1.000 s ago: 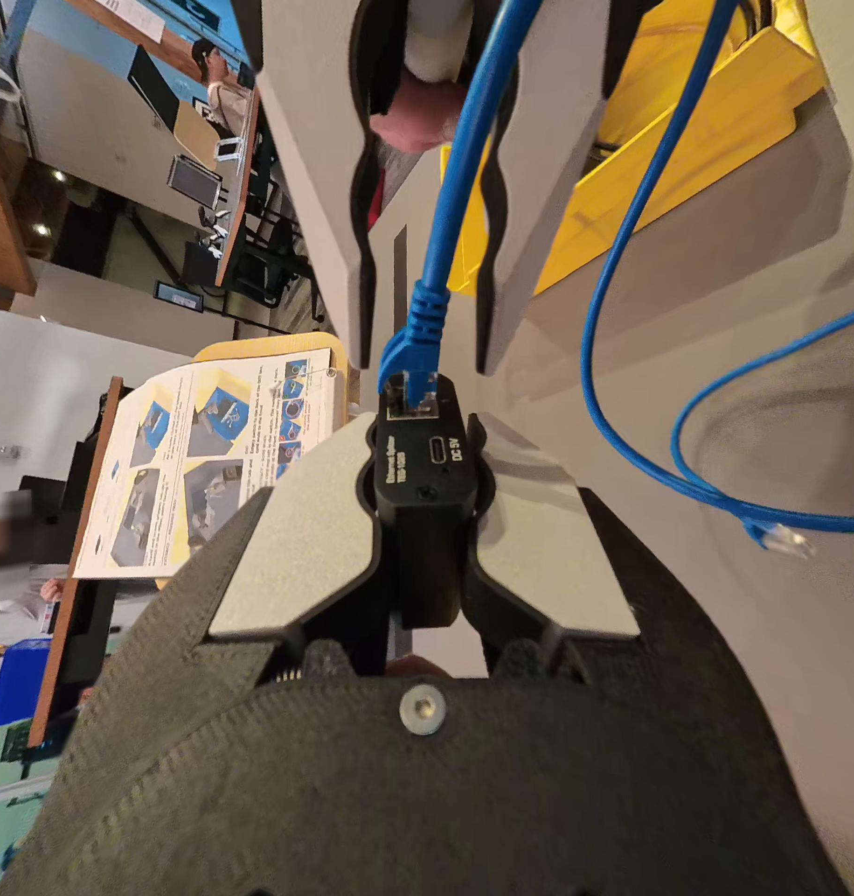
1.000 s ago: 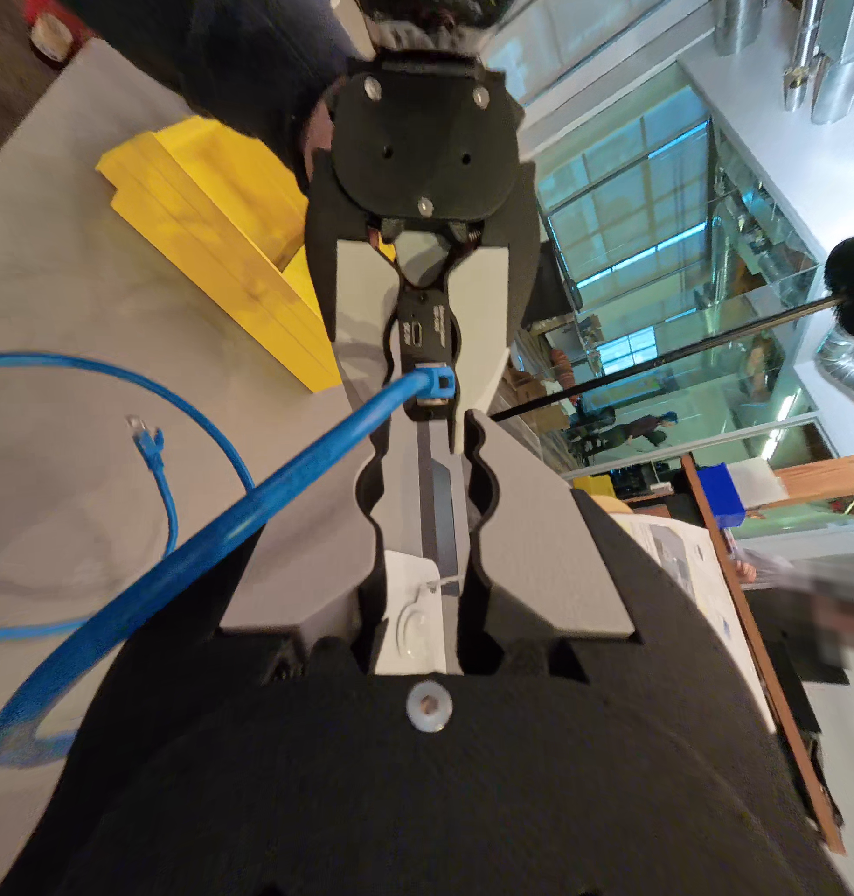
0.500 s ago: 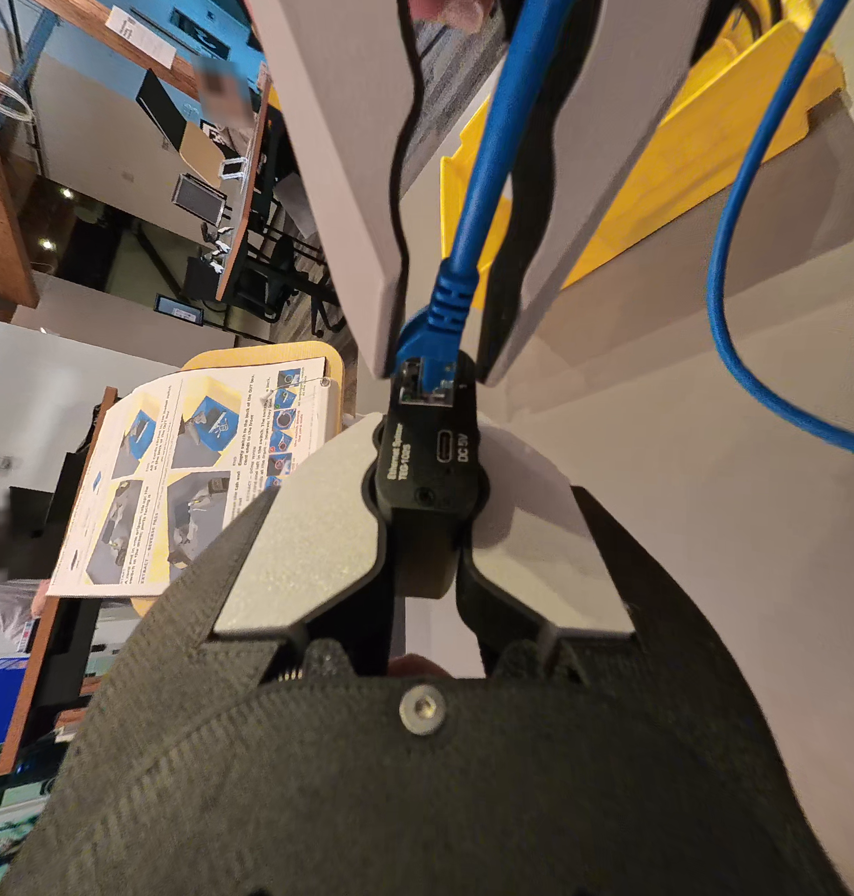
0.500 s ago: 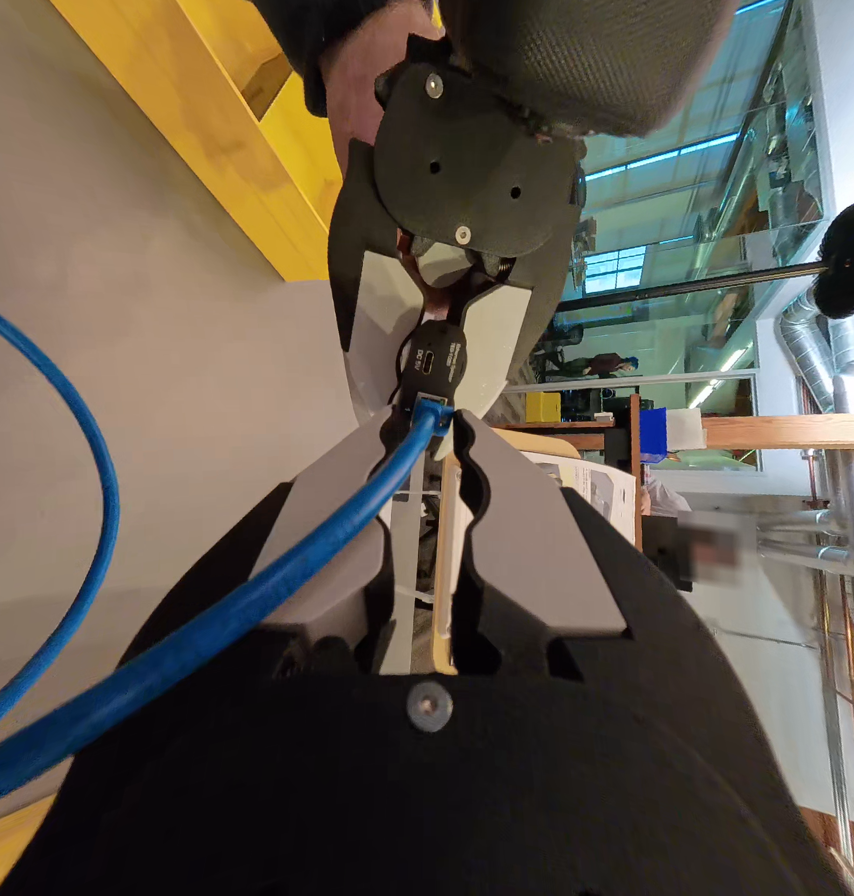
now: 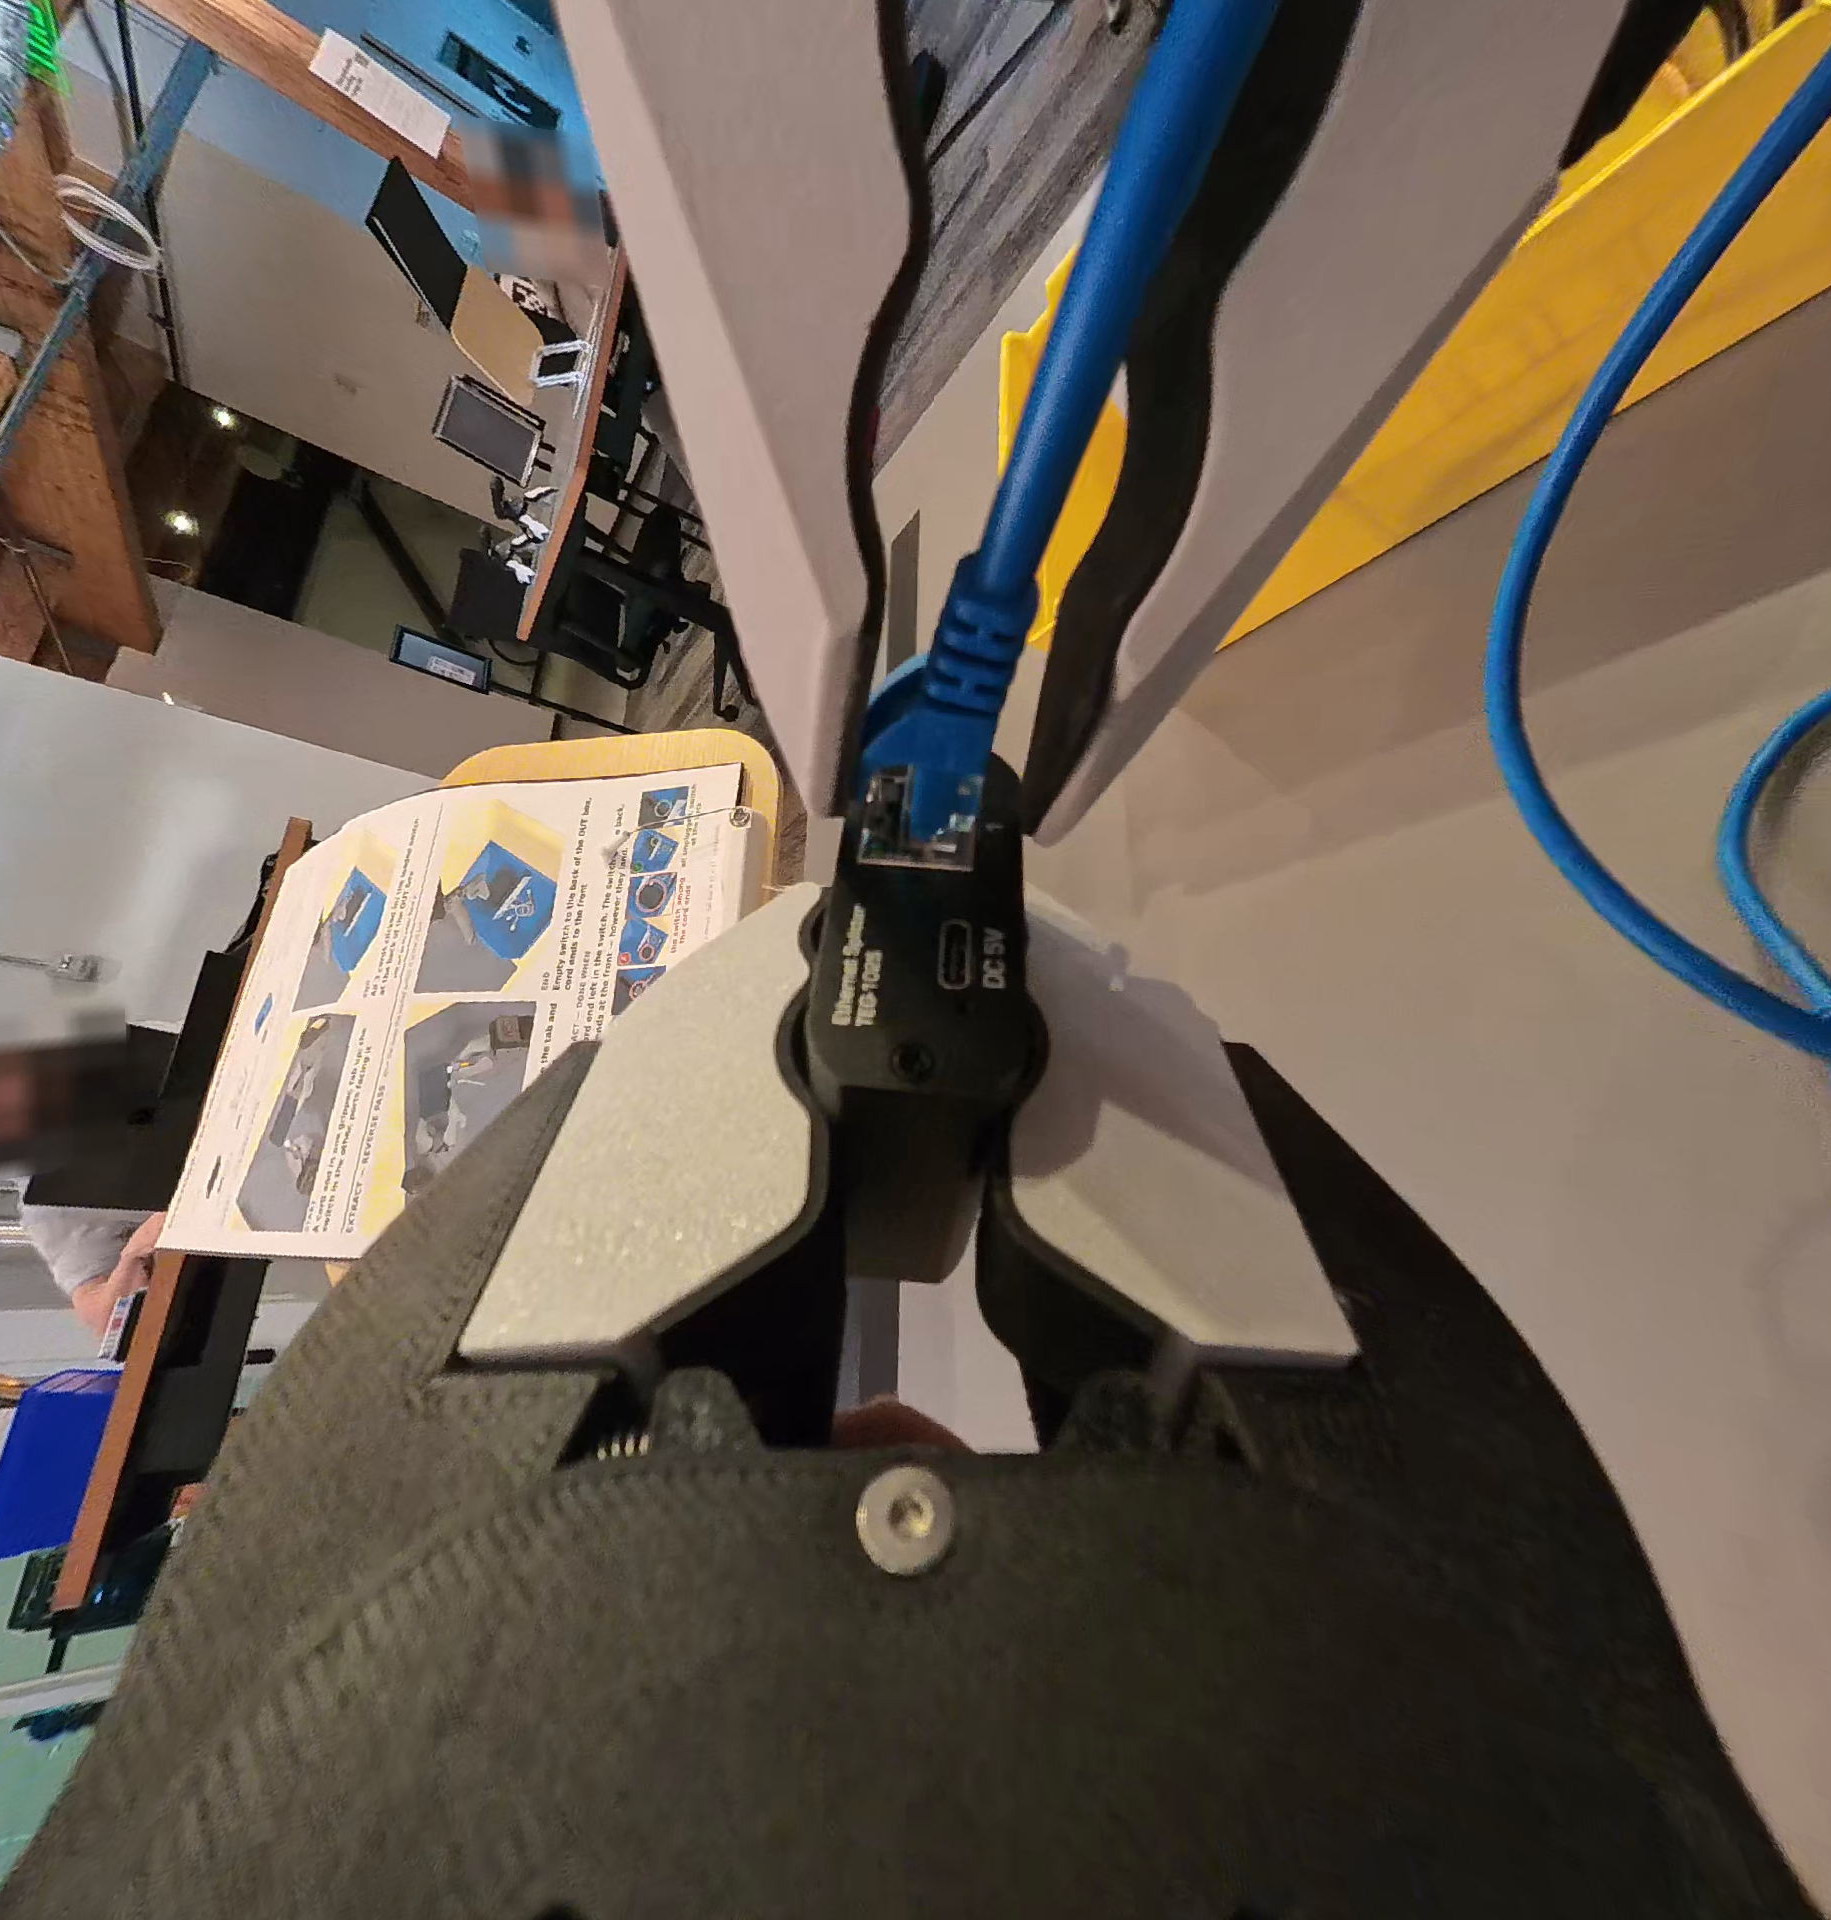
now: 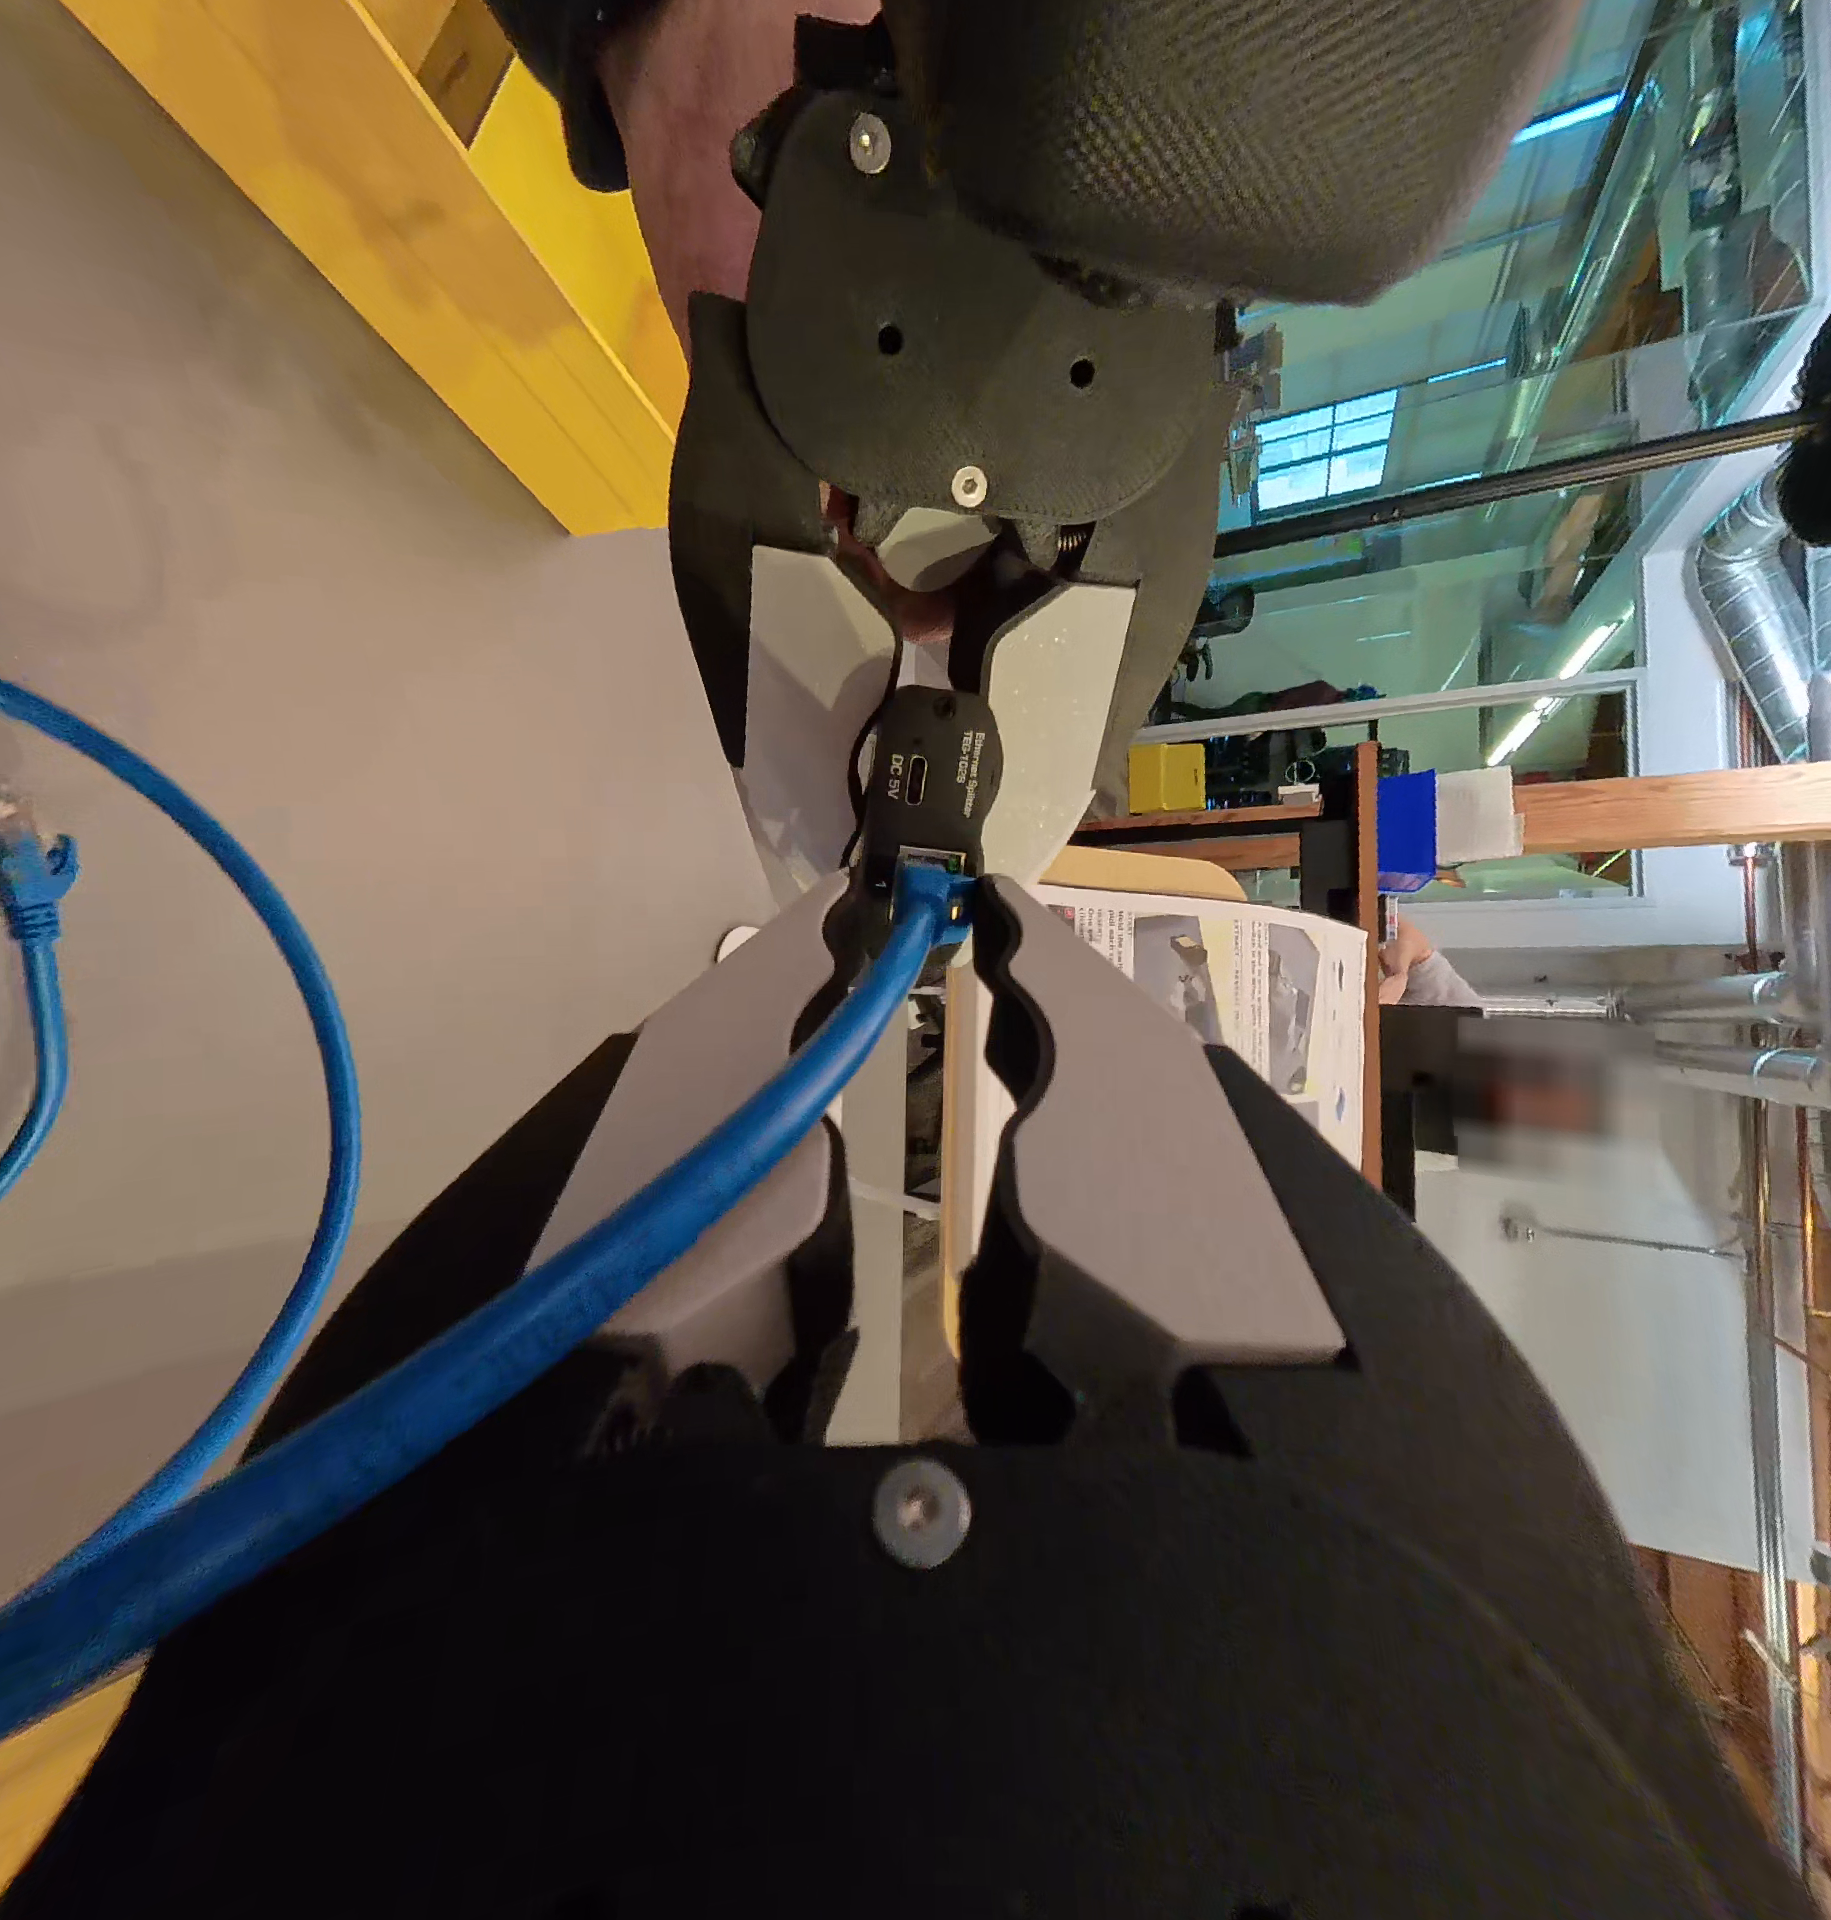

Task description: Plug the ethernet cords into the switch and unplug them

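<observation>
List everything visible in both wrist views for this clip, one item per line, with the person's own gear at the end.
switch: 1, black, clamped between the left gripper's fingers, held above the table
plugged ethernet cord: 1, blue, its plug in the switch port, running back between the right gripper's fingers
loose ethernet cord: 1, blue, lying on the table with its plug free
table: 1, grey, under both cords
bin: 1, yellow, on the table behind the grippers
instruction sheet: 1, white and yellow, on a stand past the table edge
left gripper: 1, grey fingers, shut on the switch
right gripper: 1, grey fingers, around the plug at the port; grip unclear
</observation>
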Available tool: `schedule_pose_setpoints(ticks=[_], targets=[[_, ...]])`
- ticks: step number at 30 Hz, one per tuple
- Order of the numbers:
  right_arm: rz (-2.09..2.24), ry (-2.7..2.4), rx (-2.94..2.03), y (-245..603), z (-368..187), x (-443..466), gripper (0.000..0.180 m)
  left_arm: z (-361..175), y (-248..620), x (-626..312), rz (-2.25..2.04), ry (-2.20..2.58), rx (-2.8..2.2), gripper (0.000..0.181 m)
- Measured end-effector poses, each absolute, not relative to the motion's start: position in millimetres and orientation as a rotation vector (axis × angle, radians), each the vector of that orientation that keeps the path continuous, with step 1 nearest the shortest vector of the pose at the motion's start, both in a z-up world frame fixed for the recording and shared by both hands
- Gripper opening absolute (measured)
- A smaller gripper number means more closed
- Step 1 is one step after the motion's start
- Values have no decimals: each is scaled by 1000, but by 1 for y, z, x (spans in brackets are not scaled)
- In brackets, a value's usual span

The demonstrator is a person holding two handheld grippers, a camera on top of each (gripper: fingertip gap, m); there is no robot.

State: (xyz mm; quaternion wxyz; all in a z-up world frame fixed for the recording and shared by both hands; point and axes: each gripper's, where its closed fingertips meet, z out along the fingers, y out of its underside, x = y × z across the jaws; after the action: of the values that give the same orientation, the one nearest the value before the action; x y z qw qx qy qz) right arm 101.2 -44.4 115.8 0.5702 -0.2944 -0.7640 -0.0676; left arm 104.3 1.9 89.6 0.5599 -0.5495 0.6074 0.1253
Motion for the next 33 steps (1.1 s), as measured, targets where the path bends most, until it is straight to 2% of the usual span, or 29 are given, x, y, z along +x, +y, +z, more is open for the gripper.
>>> schedule_pose_setpoints(ticks=[4,5,21,23,26,33], targets=[[-144,-1804,-710,-43,112,102,17,86,4,104,319,1436,-1297,27],[-146,-1805,-713,-43,112,103,12,84,3,105,320,1442,-1298,27],[-174,-1791,-733,-45,111,107,10,80,-1,107,274,1422,-1344,26],[-120,-1796,-734,-48,110,108,10,79,-4,109,260,1427,-1357,26],[190,-1803,-817,-50,112,110,11,79,-8,109,280,1422,-1383,26],[172,-1761,-732,-54,122,114,14,89,-10,110,395,1428,-1407,26]])
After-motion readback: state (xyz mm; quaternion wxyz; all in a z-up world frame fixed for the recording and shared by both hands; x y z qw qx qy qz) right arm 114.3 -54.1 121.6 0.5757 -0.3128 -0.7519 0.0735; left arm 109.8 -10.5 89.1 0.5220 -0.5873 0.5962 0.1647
